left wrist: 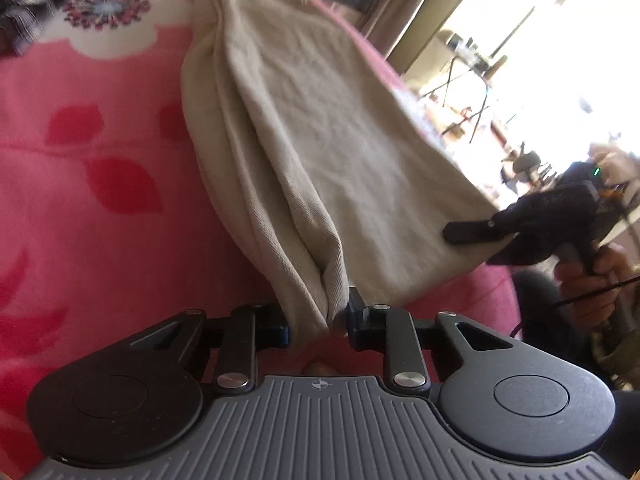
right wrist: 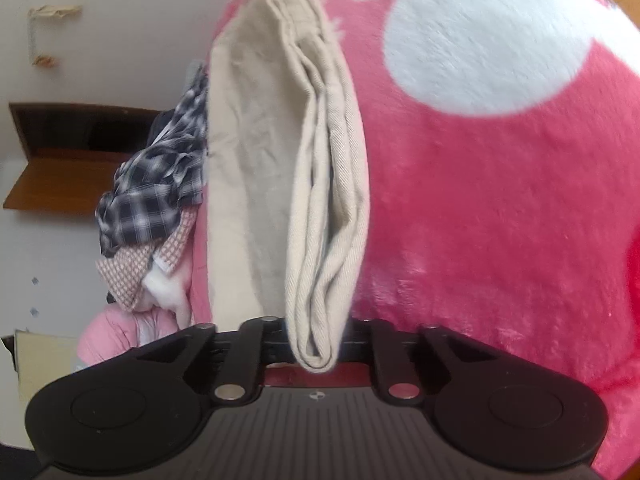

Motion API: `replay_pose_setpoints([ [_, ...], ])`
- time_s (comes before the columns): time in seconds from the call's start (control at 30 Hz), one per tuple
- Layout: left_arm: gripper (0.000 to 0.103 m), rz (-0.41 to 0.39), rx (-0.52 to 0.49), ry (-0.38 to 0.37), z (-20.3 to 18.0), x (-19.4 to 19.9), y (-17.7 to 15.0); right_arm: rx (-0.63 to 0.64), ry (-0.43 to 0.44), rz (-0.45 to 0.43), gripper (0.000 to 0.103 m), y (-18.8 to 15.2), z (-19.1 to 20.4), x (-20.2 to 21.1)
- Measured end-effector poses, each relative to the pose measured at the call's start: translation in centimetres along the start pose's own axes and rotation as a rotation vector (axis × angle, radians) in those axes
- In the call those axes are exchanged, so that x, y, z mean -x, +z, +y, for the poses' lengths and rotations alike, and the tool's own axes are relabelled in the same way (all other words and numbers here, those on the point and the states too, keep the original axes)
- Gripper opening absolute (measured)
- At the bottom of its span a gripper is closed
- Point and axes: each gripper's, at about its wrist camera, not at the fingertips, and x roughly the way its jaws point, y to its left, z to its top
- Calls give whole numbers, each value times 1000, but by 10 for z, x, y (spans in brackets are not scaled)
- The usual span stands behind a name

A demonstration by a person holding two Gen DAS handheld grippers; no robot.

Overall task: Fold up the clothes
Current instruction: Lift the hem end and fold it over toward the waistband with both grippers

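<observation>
Beige folded garment point(left wrist: 320, 120) stretched over the pink floral blanket point(left wrist: 80, 200), far end resting on the blanket, near end lifted off it. Left gripper point(left wrist: 318, 320) clamped on the near corner of the garment, jaws drawn in close with a bunched roll of beige cloth pinched between the pads, several layers thick. Right gripper point(left wrist: 472, 234) seen from the left wrist at the garment's other near corner, toward the window side, jaws narrowed onto the cloth edge, one black finger lying flat across the fabric. Hand point(left wrist: 592, 284) wrapped round that gripper's handle, just beyond the garment's edge. From the right wrist, right gripper point(right wrist: 316, 344) likewise closed down on the garment point(right wrist: 256, 160), a thick fold of stacked beige layers hanging through the narrow gap between the jaws and drooping below them. Garment here running away from the gripper as a long panel, folded edges stacked along the side nearest the blanket point(right wrist: 500, 220). Heap of other clothes beside the garment's far side: a black-and-white plaid shirt point(right wrist: 156, 184) on top, a small-checked pink cloth point(right wrist: 136, 272) beneath it. Same plaid shirt point(left wrist: 28, 4) visible past the garment's far corner in the left wrist view, lying on the blanket near a white flower print point(left wrist: 108, 20).
</observation>
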Motion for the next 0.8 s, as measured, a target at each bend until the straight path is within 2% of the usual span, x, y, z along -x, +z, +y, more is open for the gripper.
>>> replay_pose_setpoints([
  [0.23, 22, -79, 126, -111, -2, 15, 11, 66, 67, -66, 10, 4, 24, 20],
  [0.4, 22, -156, 188, -167, -1, 23, 29, 172, 100, -92, 10, 19, 52, 30],
  [0.57, 22, -238, 206, -195, -3, 33, 50, 296, 121, -110, 11, 36, 81, 37],
  [0.8, 22, -325, 204, -218, -1, 32, 82, 350, 158, -156, 11, 58, 97, 49],
])
